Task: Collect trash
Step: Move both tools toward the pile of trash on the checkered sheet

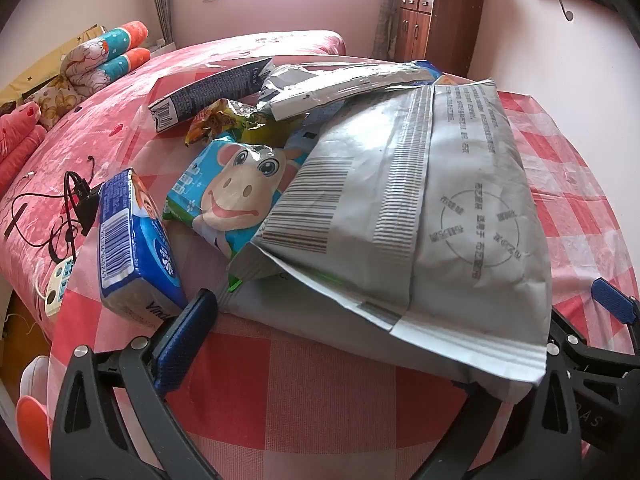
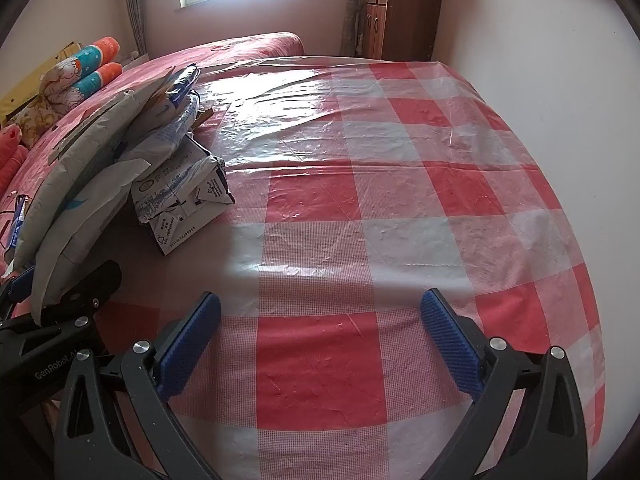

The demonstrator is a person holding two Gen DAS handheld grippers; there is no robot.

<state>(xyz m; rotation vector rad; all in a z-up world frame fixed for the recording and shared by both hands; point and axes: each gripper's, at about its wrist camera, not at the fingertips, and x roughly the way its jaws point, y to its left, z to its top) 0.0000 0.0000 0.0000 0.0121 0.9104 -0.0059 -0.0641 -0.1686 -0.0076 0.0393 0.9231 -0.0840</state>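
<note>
Left gripper (image 1: 404,312) gapes wide over the trash pile (image 1: 320,168) | big grey bag (image 1: 420,216) lies between its blue pads, covering the wrappers behind; tissue pack (image 1: 132,240) touches the left pad | right gripper (image 2: 320,344) wide, empty, above bare checked tablecloth (image 2: 400,200); crushed carton (image 2: 184,196) ahead-left

wrappers (image 1: 400,208): maybe six | tissue pack (image 1: 132,240): one | grippers (image 2: 320,344): two

Your table (image 2: 360,200), wearing a red-and-white checked plastic cover, is carrying a heap of wrappers (image 1: 400,200) at nine o'clock in the right wrist view, a blue tissue pack (image 1: 132,240) lying beside it.
</note>
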